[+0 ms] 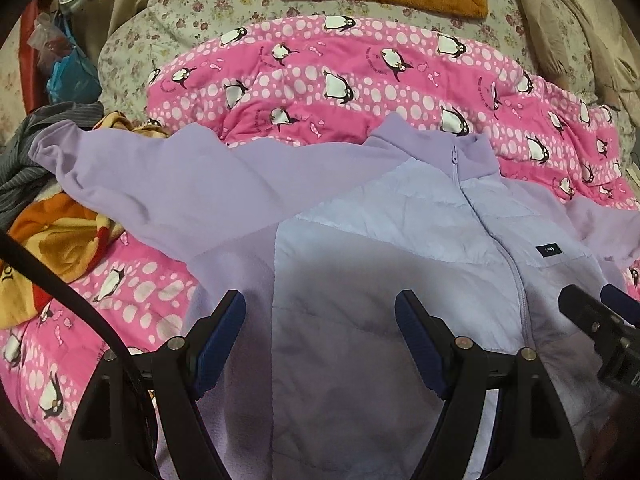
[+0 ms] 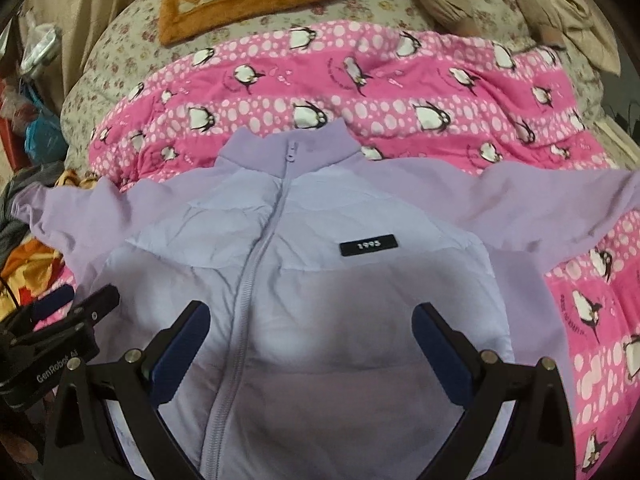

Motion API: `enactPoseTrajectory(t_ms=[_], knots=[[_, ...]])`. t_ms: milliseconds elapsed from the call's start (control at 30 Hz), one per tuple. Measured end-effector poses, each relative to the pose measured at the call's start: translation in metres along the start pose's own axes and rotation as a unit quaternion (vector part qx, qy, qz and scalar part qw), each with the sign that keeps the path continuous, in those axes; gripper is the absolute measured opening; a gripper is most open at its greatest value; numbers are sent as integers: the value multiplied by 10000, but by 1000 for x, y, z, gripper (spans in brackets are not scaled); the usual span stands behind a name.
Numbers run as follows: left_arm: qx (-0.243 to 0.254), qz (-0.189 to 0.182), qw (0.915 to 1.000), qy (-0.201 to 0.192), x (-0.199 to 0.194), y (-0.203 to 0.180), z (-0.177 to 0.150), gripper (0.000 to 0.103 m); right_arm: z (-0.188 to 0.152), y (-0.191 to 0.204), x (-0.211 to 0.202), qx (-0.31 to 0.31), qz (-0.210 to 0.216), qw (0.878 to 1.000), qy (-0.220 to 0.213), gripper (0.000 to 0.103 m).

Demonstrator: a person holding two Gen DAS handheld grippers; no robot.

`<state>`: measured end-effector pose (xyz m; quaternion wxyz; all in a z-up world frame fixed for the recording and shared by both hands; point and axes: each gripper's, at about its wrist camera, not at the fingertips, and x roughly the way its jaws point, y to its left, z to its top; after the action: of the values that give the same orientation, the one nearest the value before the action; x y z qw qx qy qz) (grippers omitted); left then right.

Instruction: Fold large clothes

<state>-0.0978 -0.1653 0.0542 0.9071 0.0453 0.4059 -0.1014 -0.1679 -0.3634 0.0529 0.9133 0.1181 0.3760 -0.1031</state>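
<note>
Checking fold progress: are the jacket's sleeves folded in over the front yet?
No, both sleeves of the jacket lie spread out sideways on the pink quilt.

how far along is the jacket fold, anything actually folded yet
Done: the lilac jacket lies face up and zipped on the pink penguin quilt, sleeves spread to both sides. In hand: nothing; the left gripper and right gripper are both open over its lower front. Left: every fold, since no sleeve or hem is turned in yet.
</note>
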Motion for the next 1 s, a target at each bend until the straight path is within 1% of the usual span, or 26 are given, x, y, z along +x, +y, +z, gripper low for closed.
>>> enactPoseTrajectory(t_ms=[167, 533, 1000], knots=[[0, 11, 10000, 29, 2, 1, -1, 50, 0, -8, 2, 192, -21, 9998, 13, 103], [-11, 49, 10000, 54, 4, 2, -2, 50, -4, -4, 9, -5, -149, 9998, 115, 103], [-1, 19, 10000, 14, 4, 2, -3, 50, -5, -3, 11, -50, -273, 9995, 154, 103]])
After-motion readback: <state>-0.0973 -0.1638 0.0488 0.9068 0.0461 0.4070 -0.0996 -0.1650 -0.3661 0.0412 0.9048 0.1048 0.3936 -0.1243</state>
